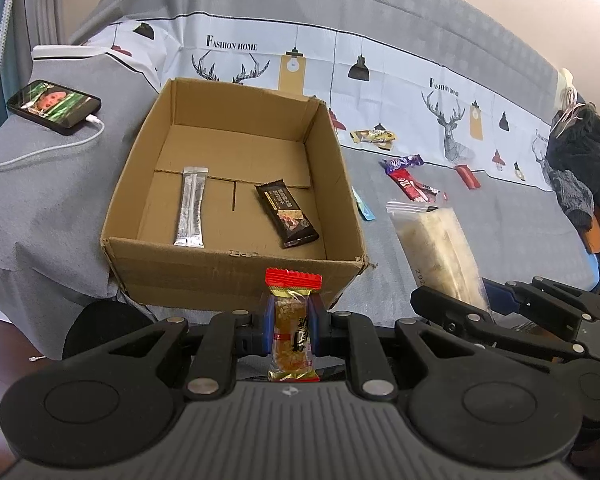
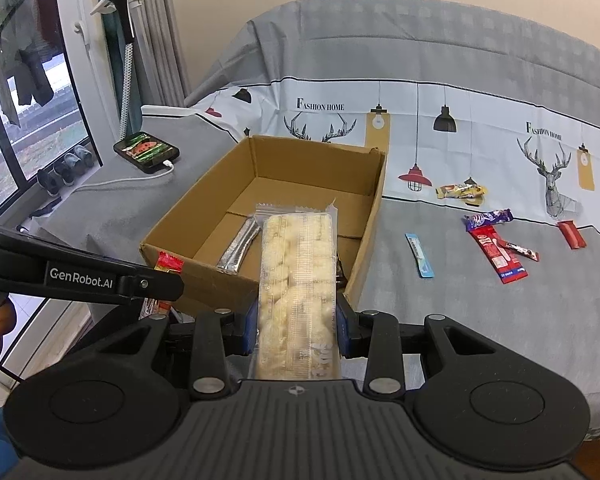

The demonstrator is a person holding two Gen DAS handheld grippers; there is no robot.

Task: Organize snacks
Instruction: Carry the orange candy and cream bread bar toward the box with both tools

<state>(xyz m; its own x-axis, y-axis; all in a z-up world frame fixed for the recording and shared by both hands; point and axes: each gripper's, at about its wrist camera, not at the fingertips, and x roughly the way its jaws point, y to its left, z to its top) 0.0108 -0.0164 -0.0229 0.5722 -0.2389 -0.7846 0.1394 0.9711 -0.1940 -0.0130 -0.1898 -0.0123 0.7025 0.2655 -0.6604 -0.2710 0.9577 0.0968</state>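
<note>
An open cardboard box (image 1: pixel 236 268) (image 2: pixel 172 258) stands on the grey bed cover. Inside lie a silver stick pack (image 1: pixel 191 206) (image 2: pixel 239 248) and a dark brown bar (image 1: pixel 287 215). My left gripper (image 1: pixel 291 322) is shut on a small amber snack with red ends (image 1: pixel 293 320), held just in front of the box's near wall; the snack also shows in the right wrist view (image 2: pixel 169 264). My right gripper (image 2: pixel 297 320) is shut on a long clear pack of pale crackers (image 2: pixel 298 292) (image 1: pixel 436 252), held right of the left gripper over the box's near right corner.
Loose snacks lie on the cover right of the box: a yellow one (image 2: pixel 460 191), a purple one (image 2: pixel 487 218), red packs (image 2: pixel 498 256) (image 2: pixel 571 233), a blue stick (image 2: pixel 419 255). A phone (image 1: pixel 54 107) on a cable lies left. Dark clothes (image 1: pixel 584 168) are far right.
</note>
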